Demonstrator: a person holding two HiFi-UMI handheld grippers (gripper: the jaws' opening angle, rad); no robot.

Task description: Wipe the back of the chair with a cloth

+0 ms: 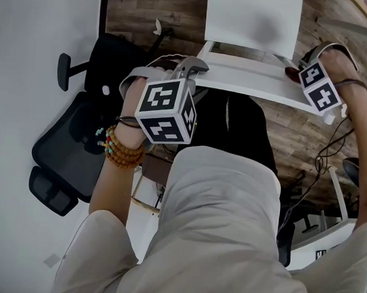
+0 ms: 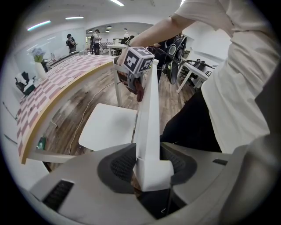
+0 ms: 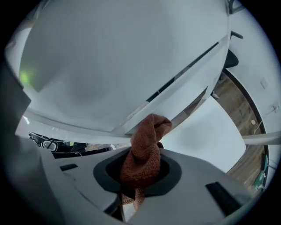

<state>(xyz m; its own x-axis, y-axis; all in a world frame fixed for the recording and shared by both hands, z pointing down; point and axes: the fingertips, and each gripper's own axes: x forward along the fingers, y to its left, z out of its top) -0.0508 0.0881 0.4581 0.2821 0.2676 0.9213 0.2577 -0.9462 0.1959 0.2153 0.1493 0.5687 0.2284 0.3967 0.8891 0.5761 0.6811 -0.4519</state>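
wood-plank floor [image 1: 148, 7] lies under a white chair [image 1: 253, 20]. the rust-brown cloth [image 3: 145, 149] is bunched against one end of the chair back [image 1: 249, 79], at the upper right of the head view. the right gripper [image 3: 142, 173] has its fingers [image 3: 171, 169] closed on that cloth, and the cloth's folded top touches the edge of the white back rail. the left gripper [image 2: 147, 173] has its fingers [image 2: 118, 165] clamped on the other end of the same rail, with the white edge standing upright between them. strings of beads [image 1: 118, 148] circle the left wrist.

beside the person's left, a black office chair [image 1: 78, 142] stands on a pale surface next to the planks. the left gripper view shows an open office: a long curved counter [image 2: 57, 83] topped with pink and white checks, a vase of flowers [image 2: 39, 57] at its far end, a few people [image 2: 70, 41] standing well beyond it, and strip lights [image 2: 39, 24] on the ceiling. a cable [image 2: 88, 103] trails across the floor near the counter's base.
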